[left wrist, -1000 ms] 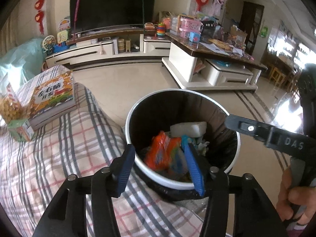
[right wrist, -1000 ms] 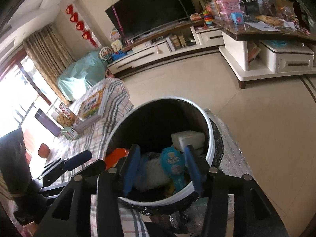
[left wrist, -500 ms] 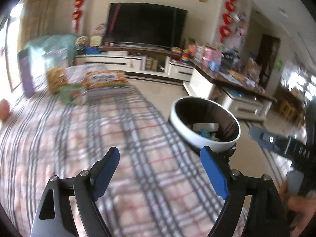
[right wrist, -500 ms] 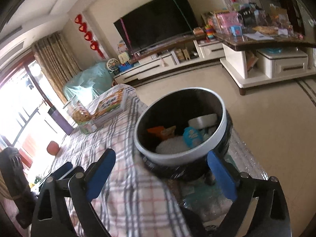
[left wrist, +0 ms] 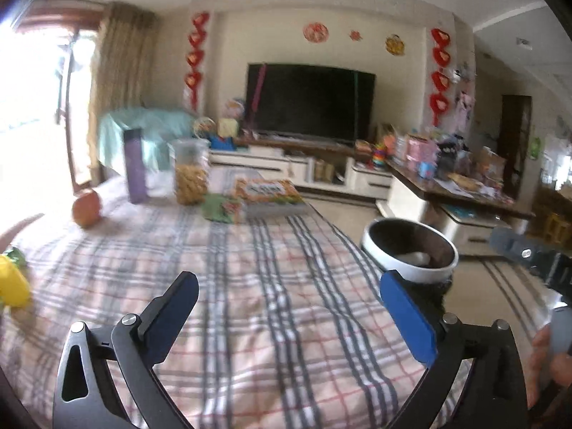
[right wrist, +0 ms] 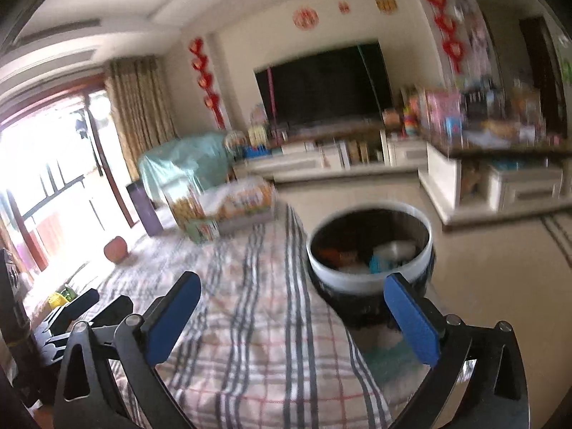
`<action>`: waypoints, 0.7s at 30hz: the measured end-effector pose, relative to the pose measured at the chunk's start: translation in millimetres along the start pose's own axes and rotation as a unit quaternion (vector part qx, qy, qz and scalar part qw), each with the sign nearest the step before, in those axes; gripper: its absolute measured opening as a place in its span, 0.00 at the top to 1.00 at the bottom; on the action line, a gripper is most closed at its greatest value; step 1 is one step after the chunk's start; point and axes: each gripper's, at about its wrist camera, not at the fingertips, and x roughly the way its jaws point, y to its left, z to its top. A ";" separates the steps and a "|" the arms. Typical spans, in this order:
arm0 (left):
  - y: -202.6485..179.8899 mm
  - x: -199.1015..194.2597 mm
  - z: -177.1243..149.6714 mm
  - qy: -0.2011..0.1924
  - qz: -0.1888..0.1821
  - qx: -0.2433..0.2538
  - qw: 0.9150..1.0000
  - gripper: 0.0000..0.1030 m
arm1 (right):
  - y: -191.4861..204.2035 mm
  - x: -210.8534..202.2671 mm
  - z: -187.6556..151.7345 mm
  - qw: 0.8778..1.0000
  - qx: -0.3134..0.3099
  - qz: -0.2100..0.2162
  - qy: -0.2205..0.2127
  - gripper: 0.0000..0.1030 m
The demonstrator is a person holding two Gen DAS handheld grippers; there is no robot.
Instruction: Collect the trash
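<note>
Both grippers are spreading as we look: the left gripper (left wrist: 289, 316) has its blue pads (left wrist: 407, 318) flung wide and still opening, nothing between them but plaid tablecloth (left wrist: 250, 286). Same on the right gripper (right wrist: 291, 316), jaws opening wide and empty over the cloth.

Only the right wrist view looks down into the trash bin (right wrist: 371, 279): an orange wrapper (right wrist: 336, 254), a blue packet (right wrist: 379, 262) and a white block (right wrist: 397, 248) lie inside. From the left wrist view the bin (left wrist: 411, 270) shows little more than its white rim and one pale piece, but that view adds a yellow item (left wrist: 12, 286) at the far left edge and the right gripper's finger (left wrist: 525, 254) coming in from the right, with a hand (left wrist: 550, 357) below it.

Further up the cloth stand a snack jar (left wrist: 191, 171), a purple bottle (left wrist: 135, 164), an orange ball (left wrist: 85, 208) and a book (left wrist: 268, 195). Bin sits just off the table's right edge, open floor (right wrist: 500, 268) beyond.
</note>
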 end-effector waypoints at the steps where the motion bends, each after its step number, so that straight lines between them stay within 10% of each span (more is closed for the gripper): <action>1: -0.2 -4.4 -2.6 -0.004 0.007 0.000 1.000 0.01 | 3.3 -3.9 -0.7 1.000 -0.006 -0.003 -0.009 0.00; 21: -15.5 -12.1 -49.9 -0.055 0.060 0.020 0.996 0.00 | 15.8 1.0 -50.9 0.995 -0.060 -0.058 -0.057 0.00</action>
